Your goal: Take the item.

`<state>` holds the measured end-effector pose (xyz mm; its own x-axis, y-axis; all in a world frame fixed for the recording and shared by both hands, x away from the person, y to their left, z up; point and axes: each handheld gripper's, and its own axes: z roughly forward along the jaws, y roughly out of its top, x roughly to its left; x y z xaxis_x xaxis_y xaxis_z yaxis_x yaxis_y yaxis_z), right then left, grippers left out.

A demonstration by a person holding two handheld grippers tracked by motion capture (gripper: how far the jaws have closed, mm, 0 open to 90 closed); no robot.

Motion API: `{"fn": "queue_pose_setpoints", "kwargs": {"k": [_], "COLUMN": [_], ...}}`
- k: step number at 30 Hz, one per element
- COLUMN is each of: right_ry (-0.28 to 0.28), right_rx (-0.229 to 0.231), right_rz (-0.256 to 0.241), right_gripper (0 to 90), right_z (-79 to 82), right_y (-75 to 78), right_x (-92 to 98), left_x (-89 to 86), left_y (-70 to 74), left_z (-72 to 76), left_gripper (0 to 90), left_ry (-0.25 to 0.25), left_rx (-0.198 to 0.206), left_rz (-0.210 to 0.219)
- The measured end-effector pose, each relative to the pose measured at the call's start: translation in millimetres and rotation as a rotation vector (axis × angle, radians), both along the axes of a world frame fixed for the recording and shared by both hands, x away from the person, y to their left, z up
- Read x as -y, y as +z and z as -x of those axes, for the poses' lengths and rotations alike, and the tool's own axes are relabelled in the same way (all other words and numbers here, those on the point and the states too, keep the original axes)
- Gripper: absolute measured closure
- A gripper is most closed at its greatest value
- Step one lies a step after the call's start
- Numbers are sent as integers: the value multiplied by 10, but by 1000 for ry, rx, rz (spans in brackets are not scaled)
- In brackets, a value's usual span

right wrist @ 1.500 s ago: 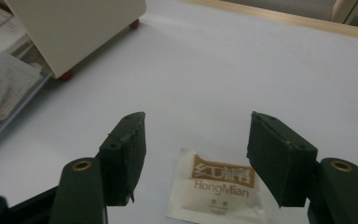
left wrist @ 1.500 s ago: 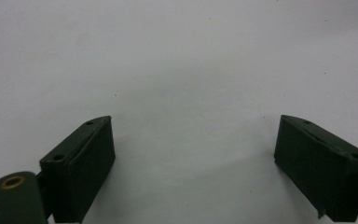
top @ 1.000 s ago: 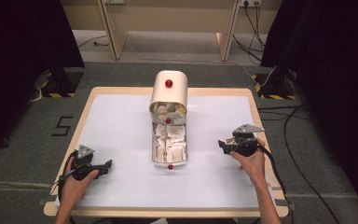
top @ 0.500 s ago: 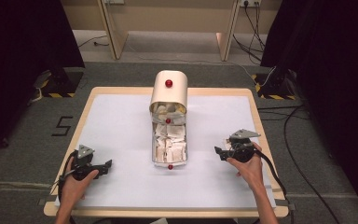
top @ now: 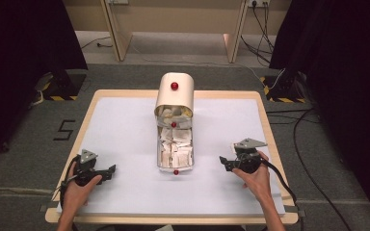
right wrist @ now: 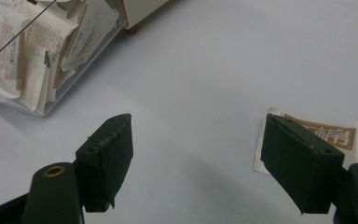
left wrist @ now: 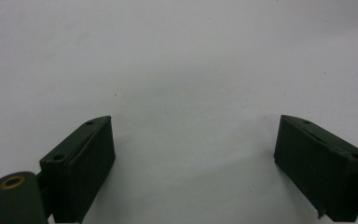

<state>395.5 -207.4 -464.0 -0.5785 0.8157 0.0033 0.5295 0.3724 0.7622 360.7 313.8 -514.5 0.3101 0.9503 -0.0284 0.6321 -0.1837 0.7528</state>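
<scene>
Sachet [right wrist: 328, 135] lies flat on the white counter [top: 125, 130], just behind one finger [right wrist: 303, 163] of the right gripper [right wrist: 200, 163], whose fingers stand spread wide, holding nothing; left gripper [left wrist: 193, 163] is likewise spread over bare counter; one clear box [top: 175, 144] of sachets sits mid-counter.

Right gripper [right wrist: 196, 163]: jaws wide apart over the white table [right wrist: 223, 60], nothing between them. A sachet [right wrist: 328, 135] with brown band and white print lies flat at lower right of the frame, partly hidden behind the right-hand jaw. A clear tray [right wrist: 81, 77] packed with sachets fills the upper left, with a red knob [right wrist: 131, 29] at top centre beneath a cream box [right wrist: 144, 8].
</scene>
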Motion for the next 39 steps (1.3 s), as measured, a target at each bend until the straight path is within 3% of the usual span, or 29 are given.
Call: {"fn": "queue_pose_setpoints", "kwargs": {"k": [39], "right_ry": [68], "right_rx": [1], "right_rz": [42], "right_gripper": [230], "right_z": [453], "right_y": [-124], "right_x": [-102], "left_x": [0], "left_y": [0], "left_z": [0], "left_gripper": [113], "left_ry": [0], "left_rx": [0], "left_rz": [-1]}}
